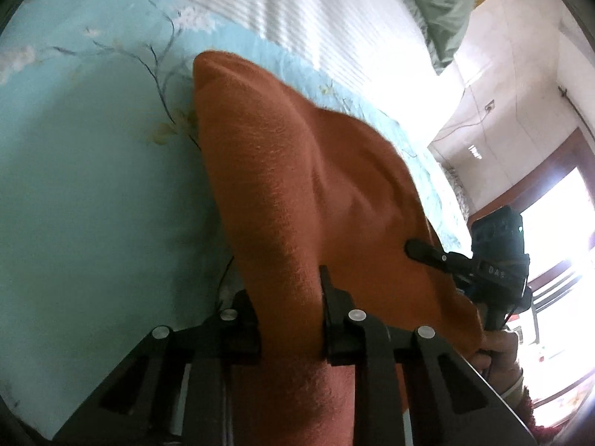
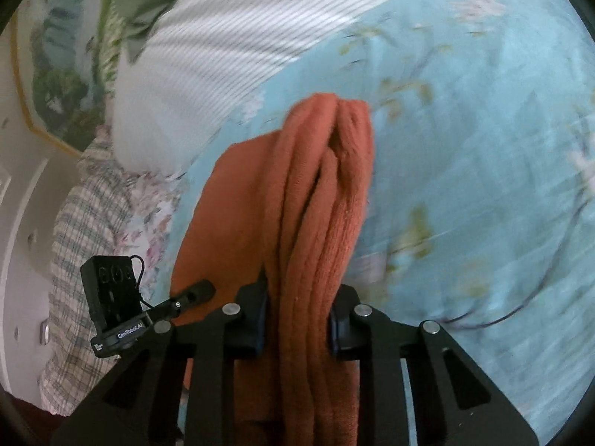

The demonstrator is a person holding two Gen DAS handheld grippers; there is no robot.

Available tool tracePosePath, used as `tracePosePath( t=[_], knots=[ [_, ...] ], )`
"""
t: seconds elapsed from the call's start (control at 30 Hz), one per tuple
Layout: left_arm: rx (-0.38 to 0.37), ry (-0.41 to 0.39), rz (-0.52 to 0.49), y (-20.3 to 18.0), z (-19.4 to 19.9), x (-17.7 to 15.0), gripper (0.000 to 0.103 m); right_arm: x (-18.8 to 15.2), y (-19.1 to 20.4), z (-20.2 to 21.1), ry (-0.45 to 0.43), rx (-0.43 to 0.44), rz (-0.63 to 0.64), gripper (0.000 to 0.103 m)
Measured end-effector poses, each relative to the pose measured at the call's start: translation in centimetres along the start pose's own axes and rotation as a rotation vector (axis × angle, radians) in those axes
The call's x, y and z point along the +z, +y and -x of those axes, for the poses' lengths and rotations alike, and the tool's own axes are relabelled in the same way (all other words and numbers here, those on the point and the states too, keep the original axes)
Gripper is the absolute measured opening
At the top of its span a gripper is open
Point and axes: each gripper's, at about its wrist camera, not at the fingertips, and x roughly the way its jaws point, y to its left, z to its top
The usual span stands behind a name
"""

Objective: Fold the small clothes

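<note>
From the left wrist, the left gripper has its fingers closed on a broad fold of the orange cloth, which hangs over the blue floral sheet; the right gripper shows at the cloth's far edge, pinching it too. From the right wrist, the right gripper clamps a bunched, ropey edge of the cloth above the sheet, the left gripper gripping beside it, a striped white cover beyond.
</note>
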Motion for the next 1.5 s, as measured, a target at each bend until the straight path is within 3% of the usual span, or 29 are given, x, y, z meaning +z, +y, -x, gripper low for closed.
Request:
tracePosePath(
  t=[0.2,0.43,0.6,0.77,0.87,0.97,1.03,1.13,1.33,1.5],
  knots=[
    [0.056,-0.049,-0.015,0.6,5.6,-1.5,0.021,-2.4,4.9,-3.7,0.044,0.081,0.059,0.026],
    [0.139,-0.124,0.008,3.9,14.3,-4.3,0.021,-5.6,9.6,-9.0,0.119,0.166,0.12,0.026],
    [0.18,-0.166,0.043,7.2,18.3,-6.5,0.021,-7.3,10.8,-11.8,0.168,0.149,0.141,0.026],
    [0.24,-0.141,0.061,9.5,18.3,-8.4,0.022,-8.2,9.9,-12.8,0.18,0.104,0.119,0.026],
    [0.24,-0.136,0.089,10.6,17.8,-9.2,0.025,-8.6,9.0,-13.0,0.185,0.086,0.097,0.028],
    [0.251,-0.128,0.103,11.0,17.2,-9.4,0.035,-8.6,8.9,-13.0,0.178,0.062,0.096,0.035],
    [0.287,-0.119,0.108,11.3,17.0,-9.8,0.052,-8.6,9.1,-12.7,0.169,0.035,0.114,0.039],
    [0.318,-0.124,0.138,11.9,17.1,-10.0,0.063,-8.6,9.3,-12.3,0.159,0.004,0.117,0.044],
    [0.321,-0.15,0.188,12.3,18.4,-10.8,0.063,-8.1,9.6,-9.3,0.082,-0.056,0.126,0.047],
    [0.362,-0.217,0.132,10.3,20.8,-11.1,0.048,-7.6,11.8,-8.0,0.029,-0.042,0.19,0.047]
  ],
)
